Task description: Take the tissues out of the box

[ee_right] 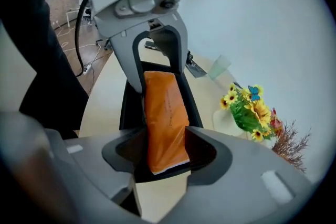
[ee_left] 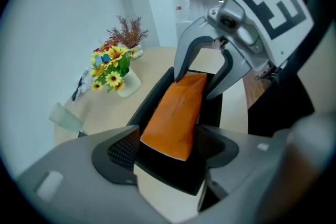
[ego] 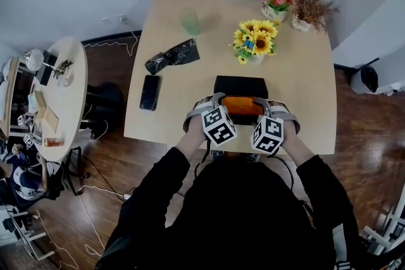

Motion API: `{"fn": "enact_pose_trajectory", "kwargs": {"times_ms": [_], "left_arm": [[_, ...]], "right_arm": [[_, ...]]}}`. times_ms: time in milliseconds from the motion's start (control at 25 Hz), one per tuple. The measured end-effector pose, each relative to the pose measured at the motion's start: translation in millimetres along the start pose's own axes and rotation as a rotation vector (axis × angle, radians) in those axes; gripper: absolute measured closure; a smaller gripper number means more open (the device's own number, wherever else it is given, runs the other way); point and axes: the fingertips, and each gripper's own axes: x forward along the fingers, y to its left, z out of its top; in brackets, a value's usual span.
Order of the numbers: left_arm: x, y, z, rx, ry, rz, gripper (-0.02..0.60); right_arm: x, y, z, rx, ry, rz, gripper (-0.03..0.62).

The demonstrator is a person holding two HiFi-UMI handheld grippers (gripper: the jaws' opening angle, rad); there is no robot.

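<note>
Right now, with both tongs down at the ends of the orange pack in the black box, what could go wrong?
1. The left tongs and right tongs straddle only the ends of the orange pack; its soft wrapping may slip or sag.
2. The black box walls flank the pack closely, so the tongs might catch the box and lift it too.
3. The box lies near the table front edge and could be dragged off.

Black box (ego: 239, 84): rectangular, open-topped, flat on tabletop, lower centre of head view, close to table's near edge. Orange tissue pack (ego: 242, 106): soft plastic wrap, long & narrow, lies lengthwise inside, in box's nearer part.

Left gripper view: pack (ee_left: 176, 113) runs centre to lower centre, box wall (ee_left: 157, 93) at its left.

Right gripper view: pack (ee_right: 165, 118) mid-frame, thin white edge at its lower end, dark box wall (ee_right: 130, 107) alongside.
</note>
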Motion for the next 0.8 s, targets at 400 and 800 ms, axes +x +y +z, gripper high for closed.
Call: {"fn": "enact_pose_trajectory", "kwargs": {"times_ms": [400, 800], "left_arm": [[6, -2, 7, 0.184, 0.055, -0.059, 0.241], [12, -2, 3, 0.211, 0.046, -0.046, 0.314]], "right_arm": [[-17, -5, 22, -0.047, -0.089, -0.1, 0.396], [-28, -4, 30, -0.049, -0.122, -0.095, 0.4]]}}
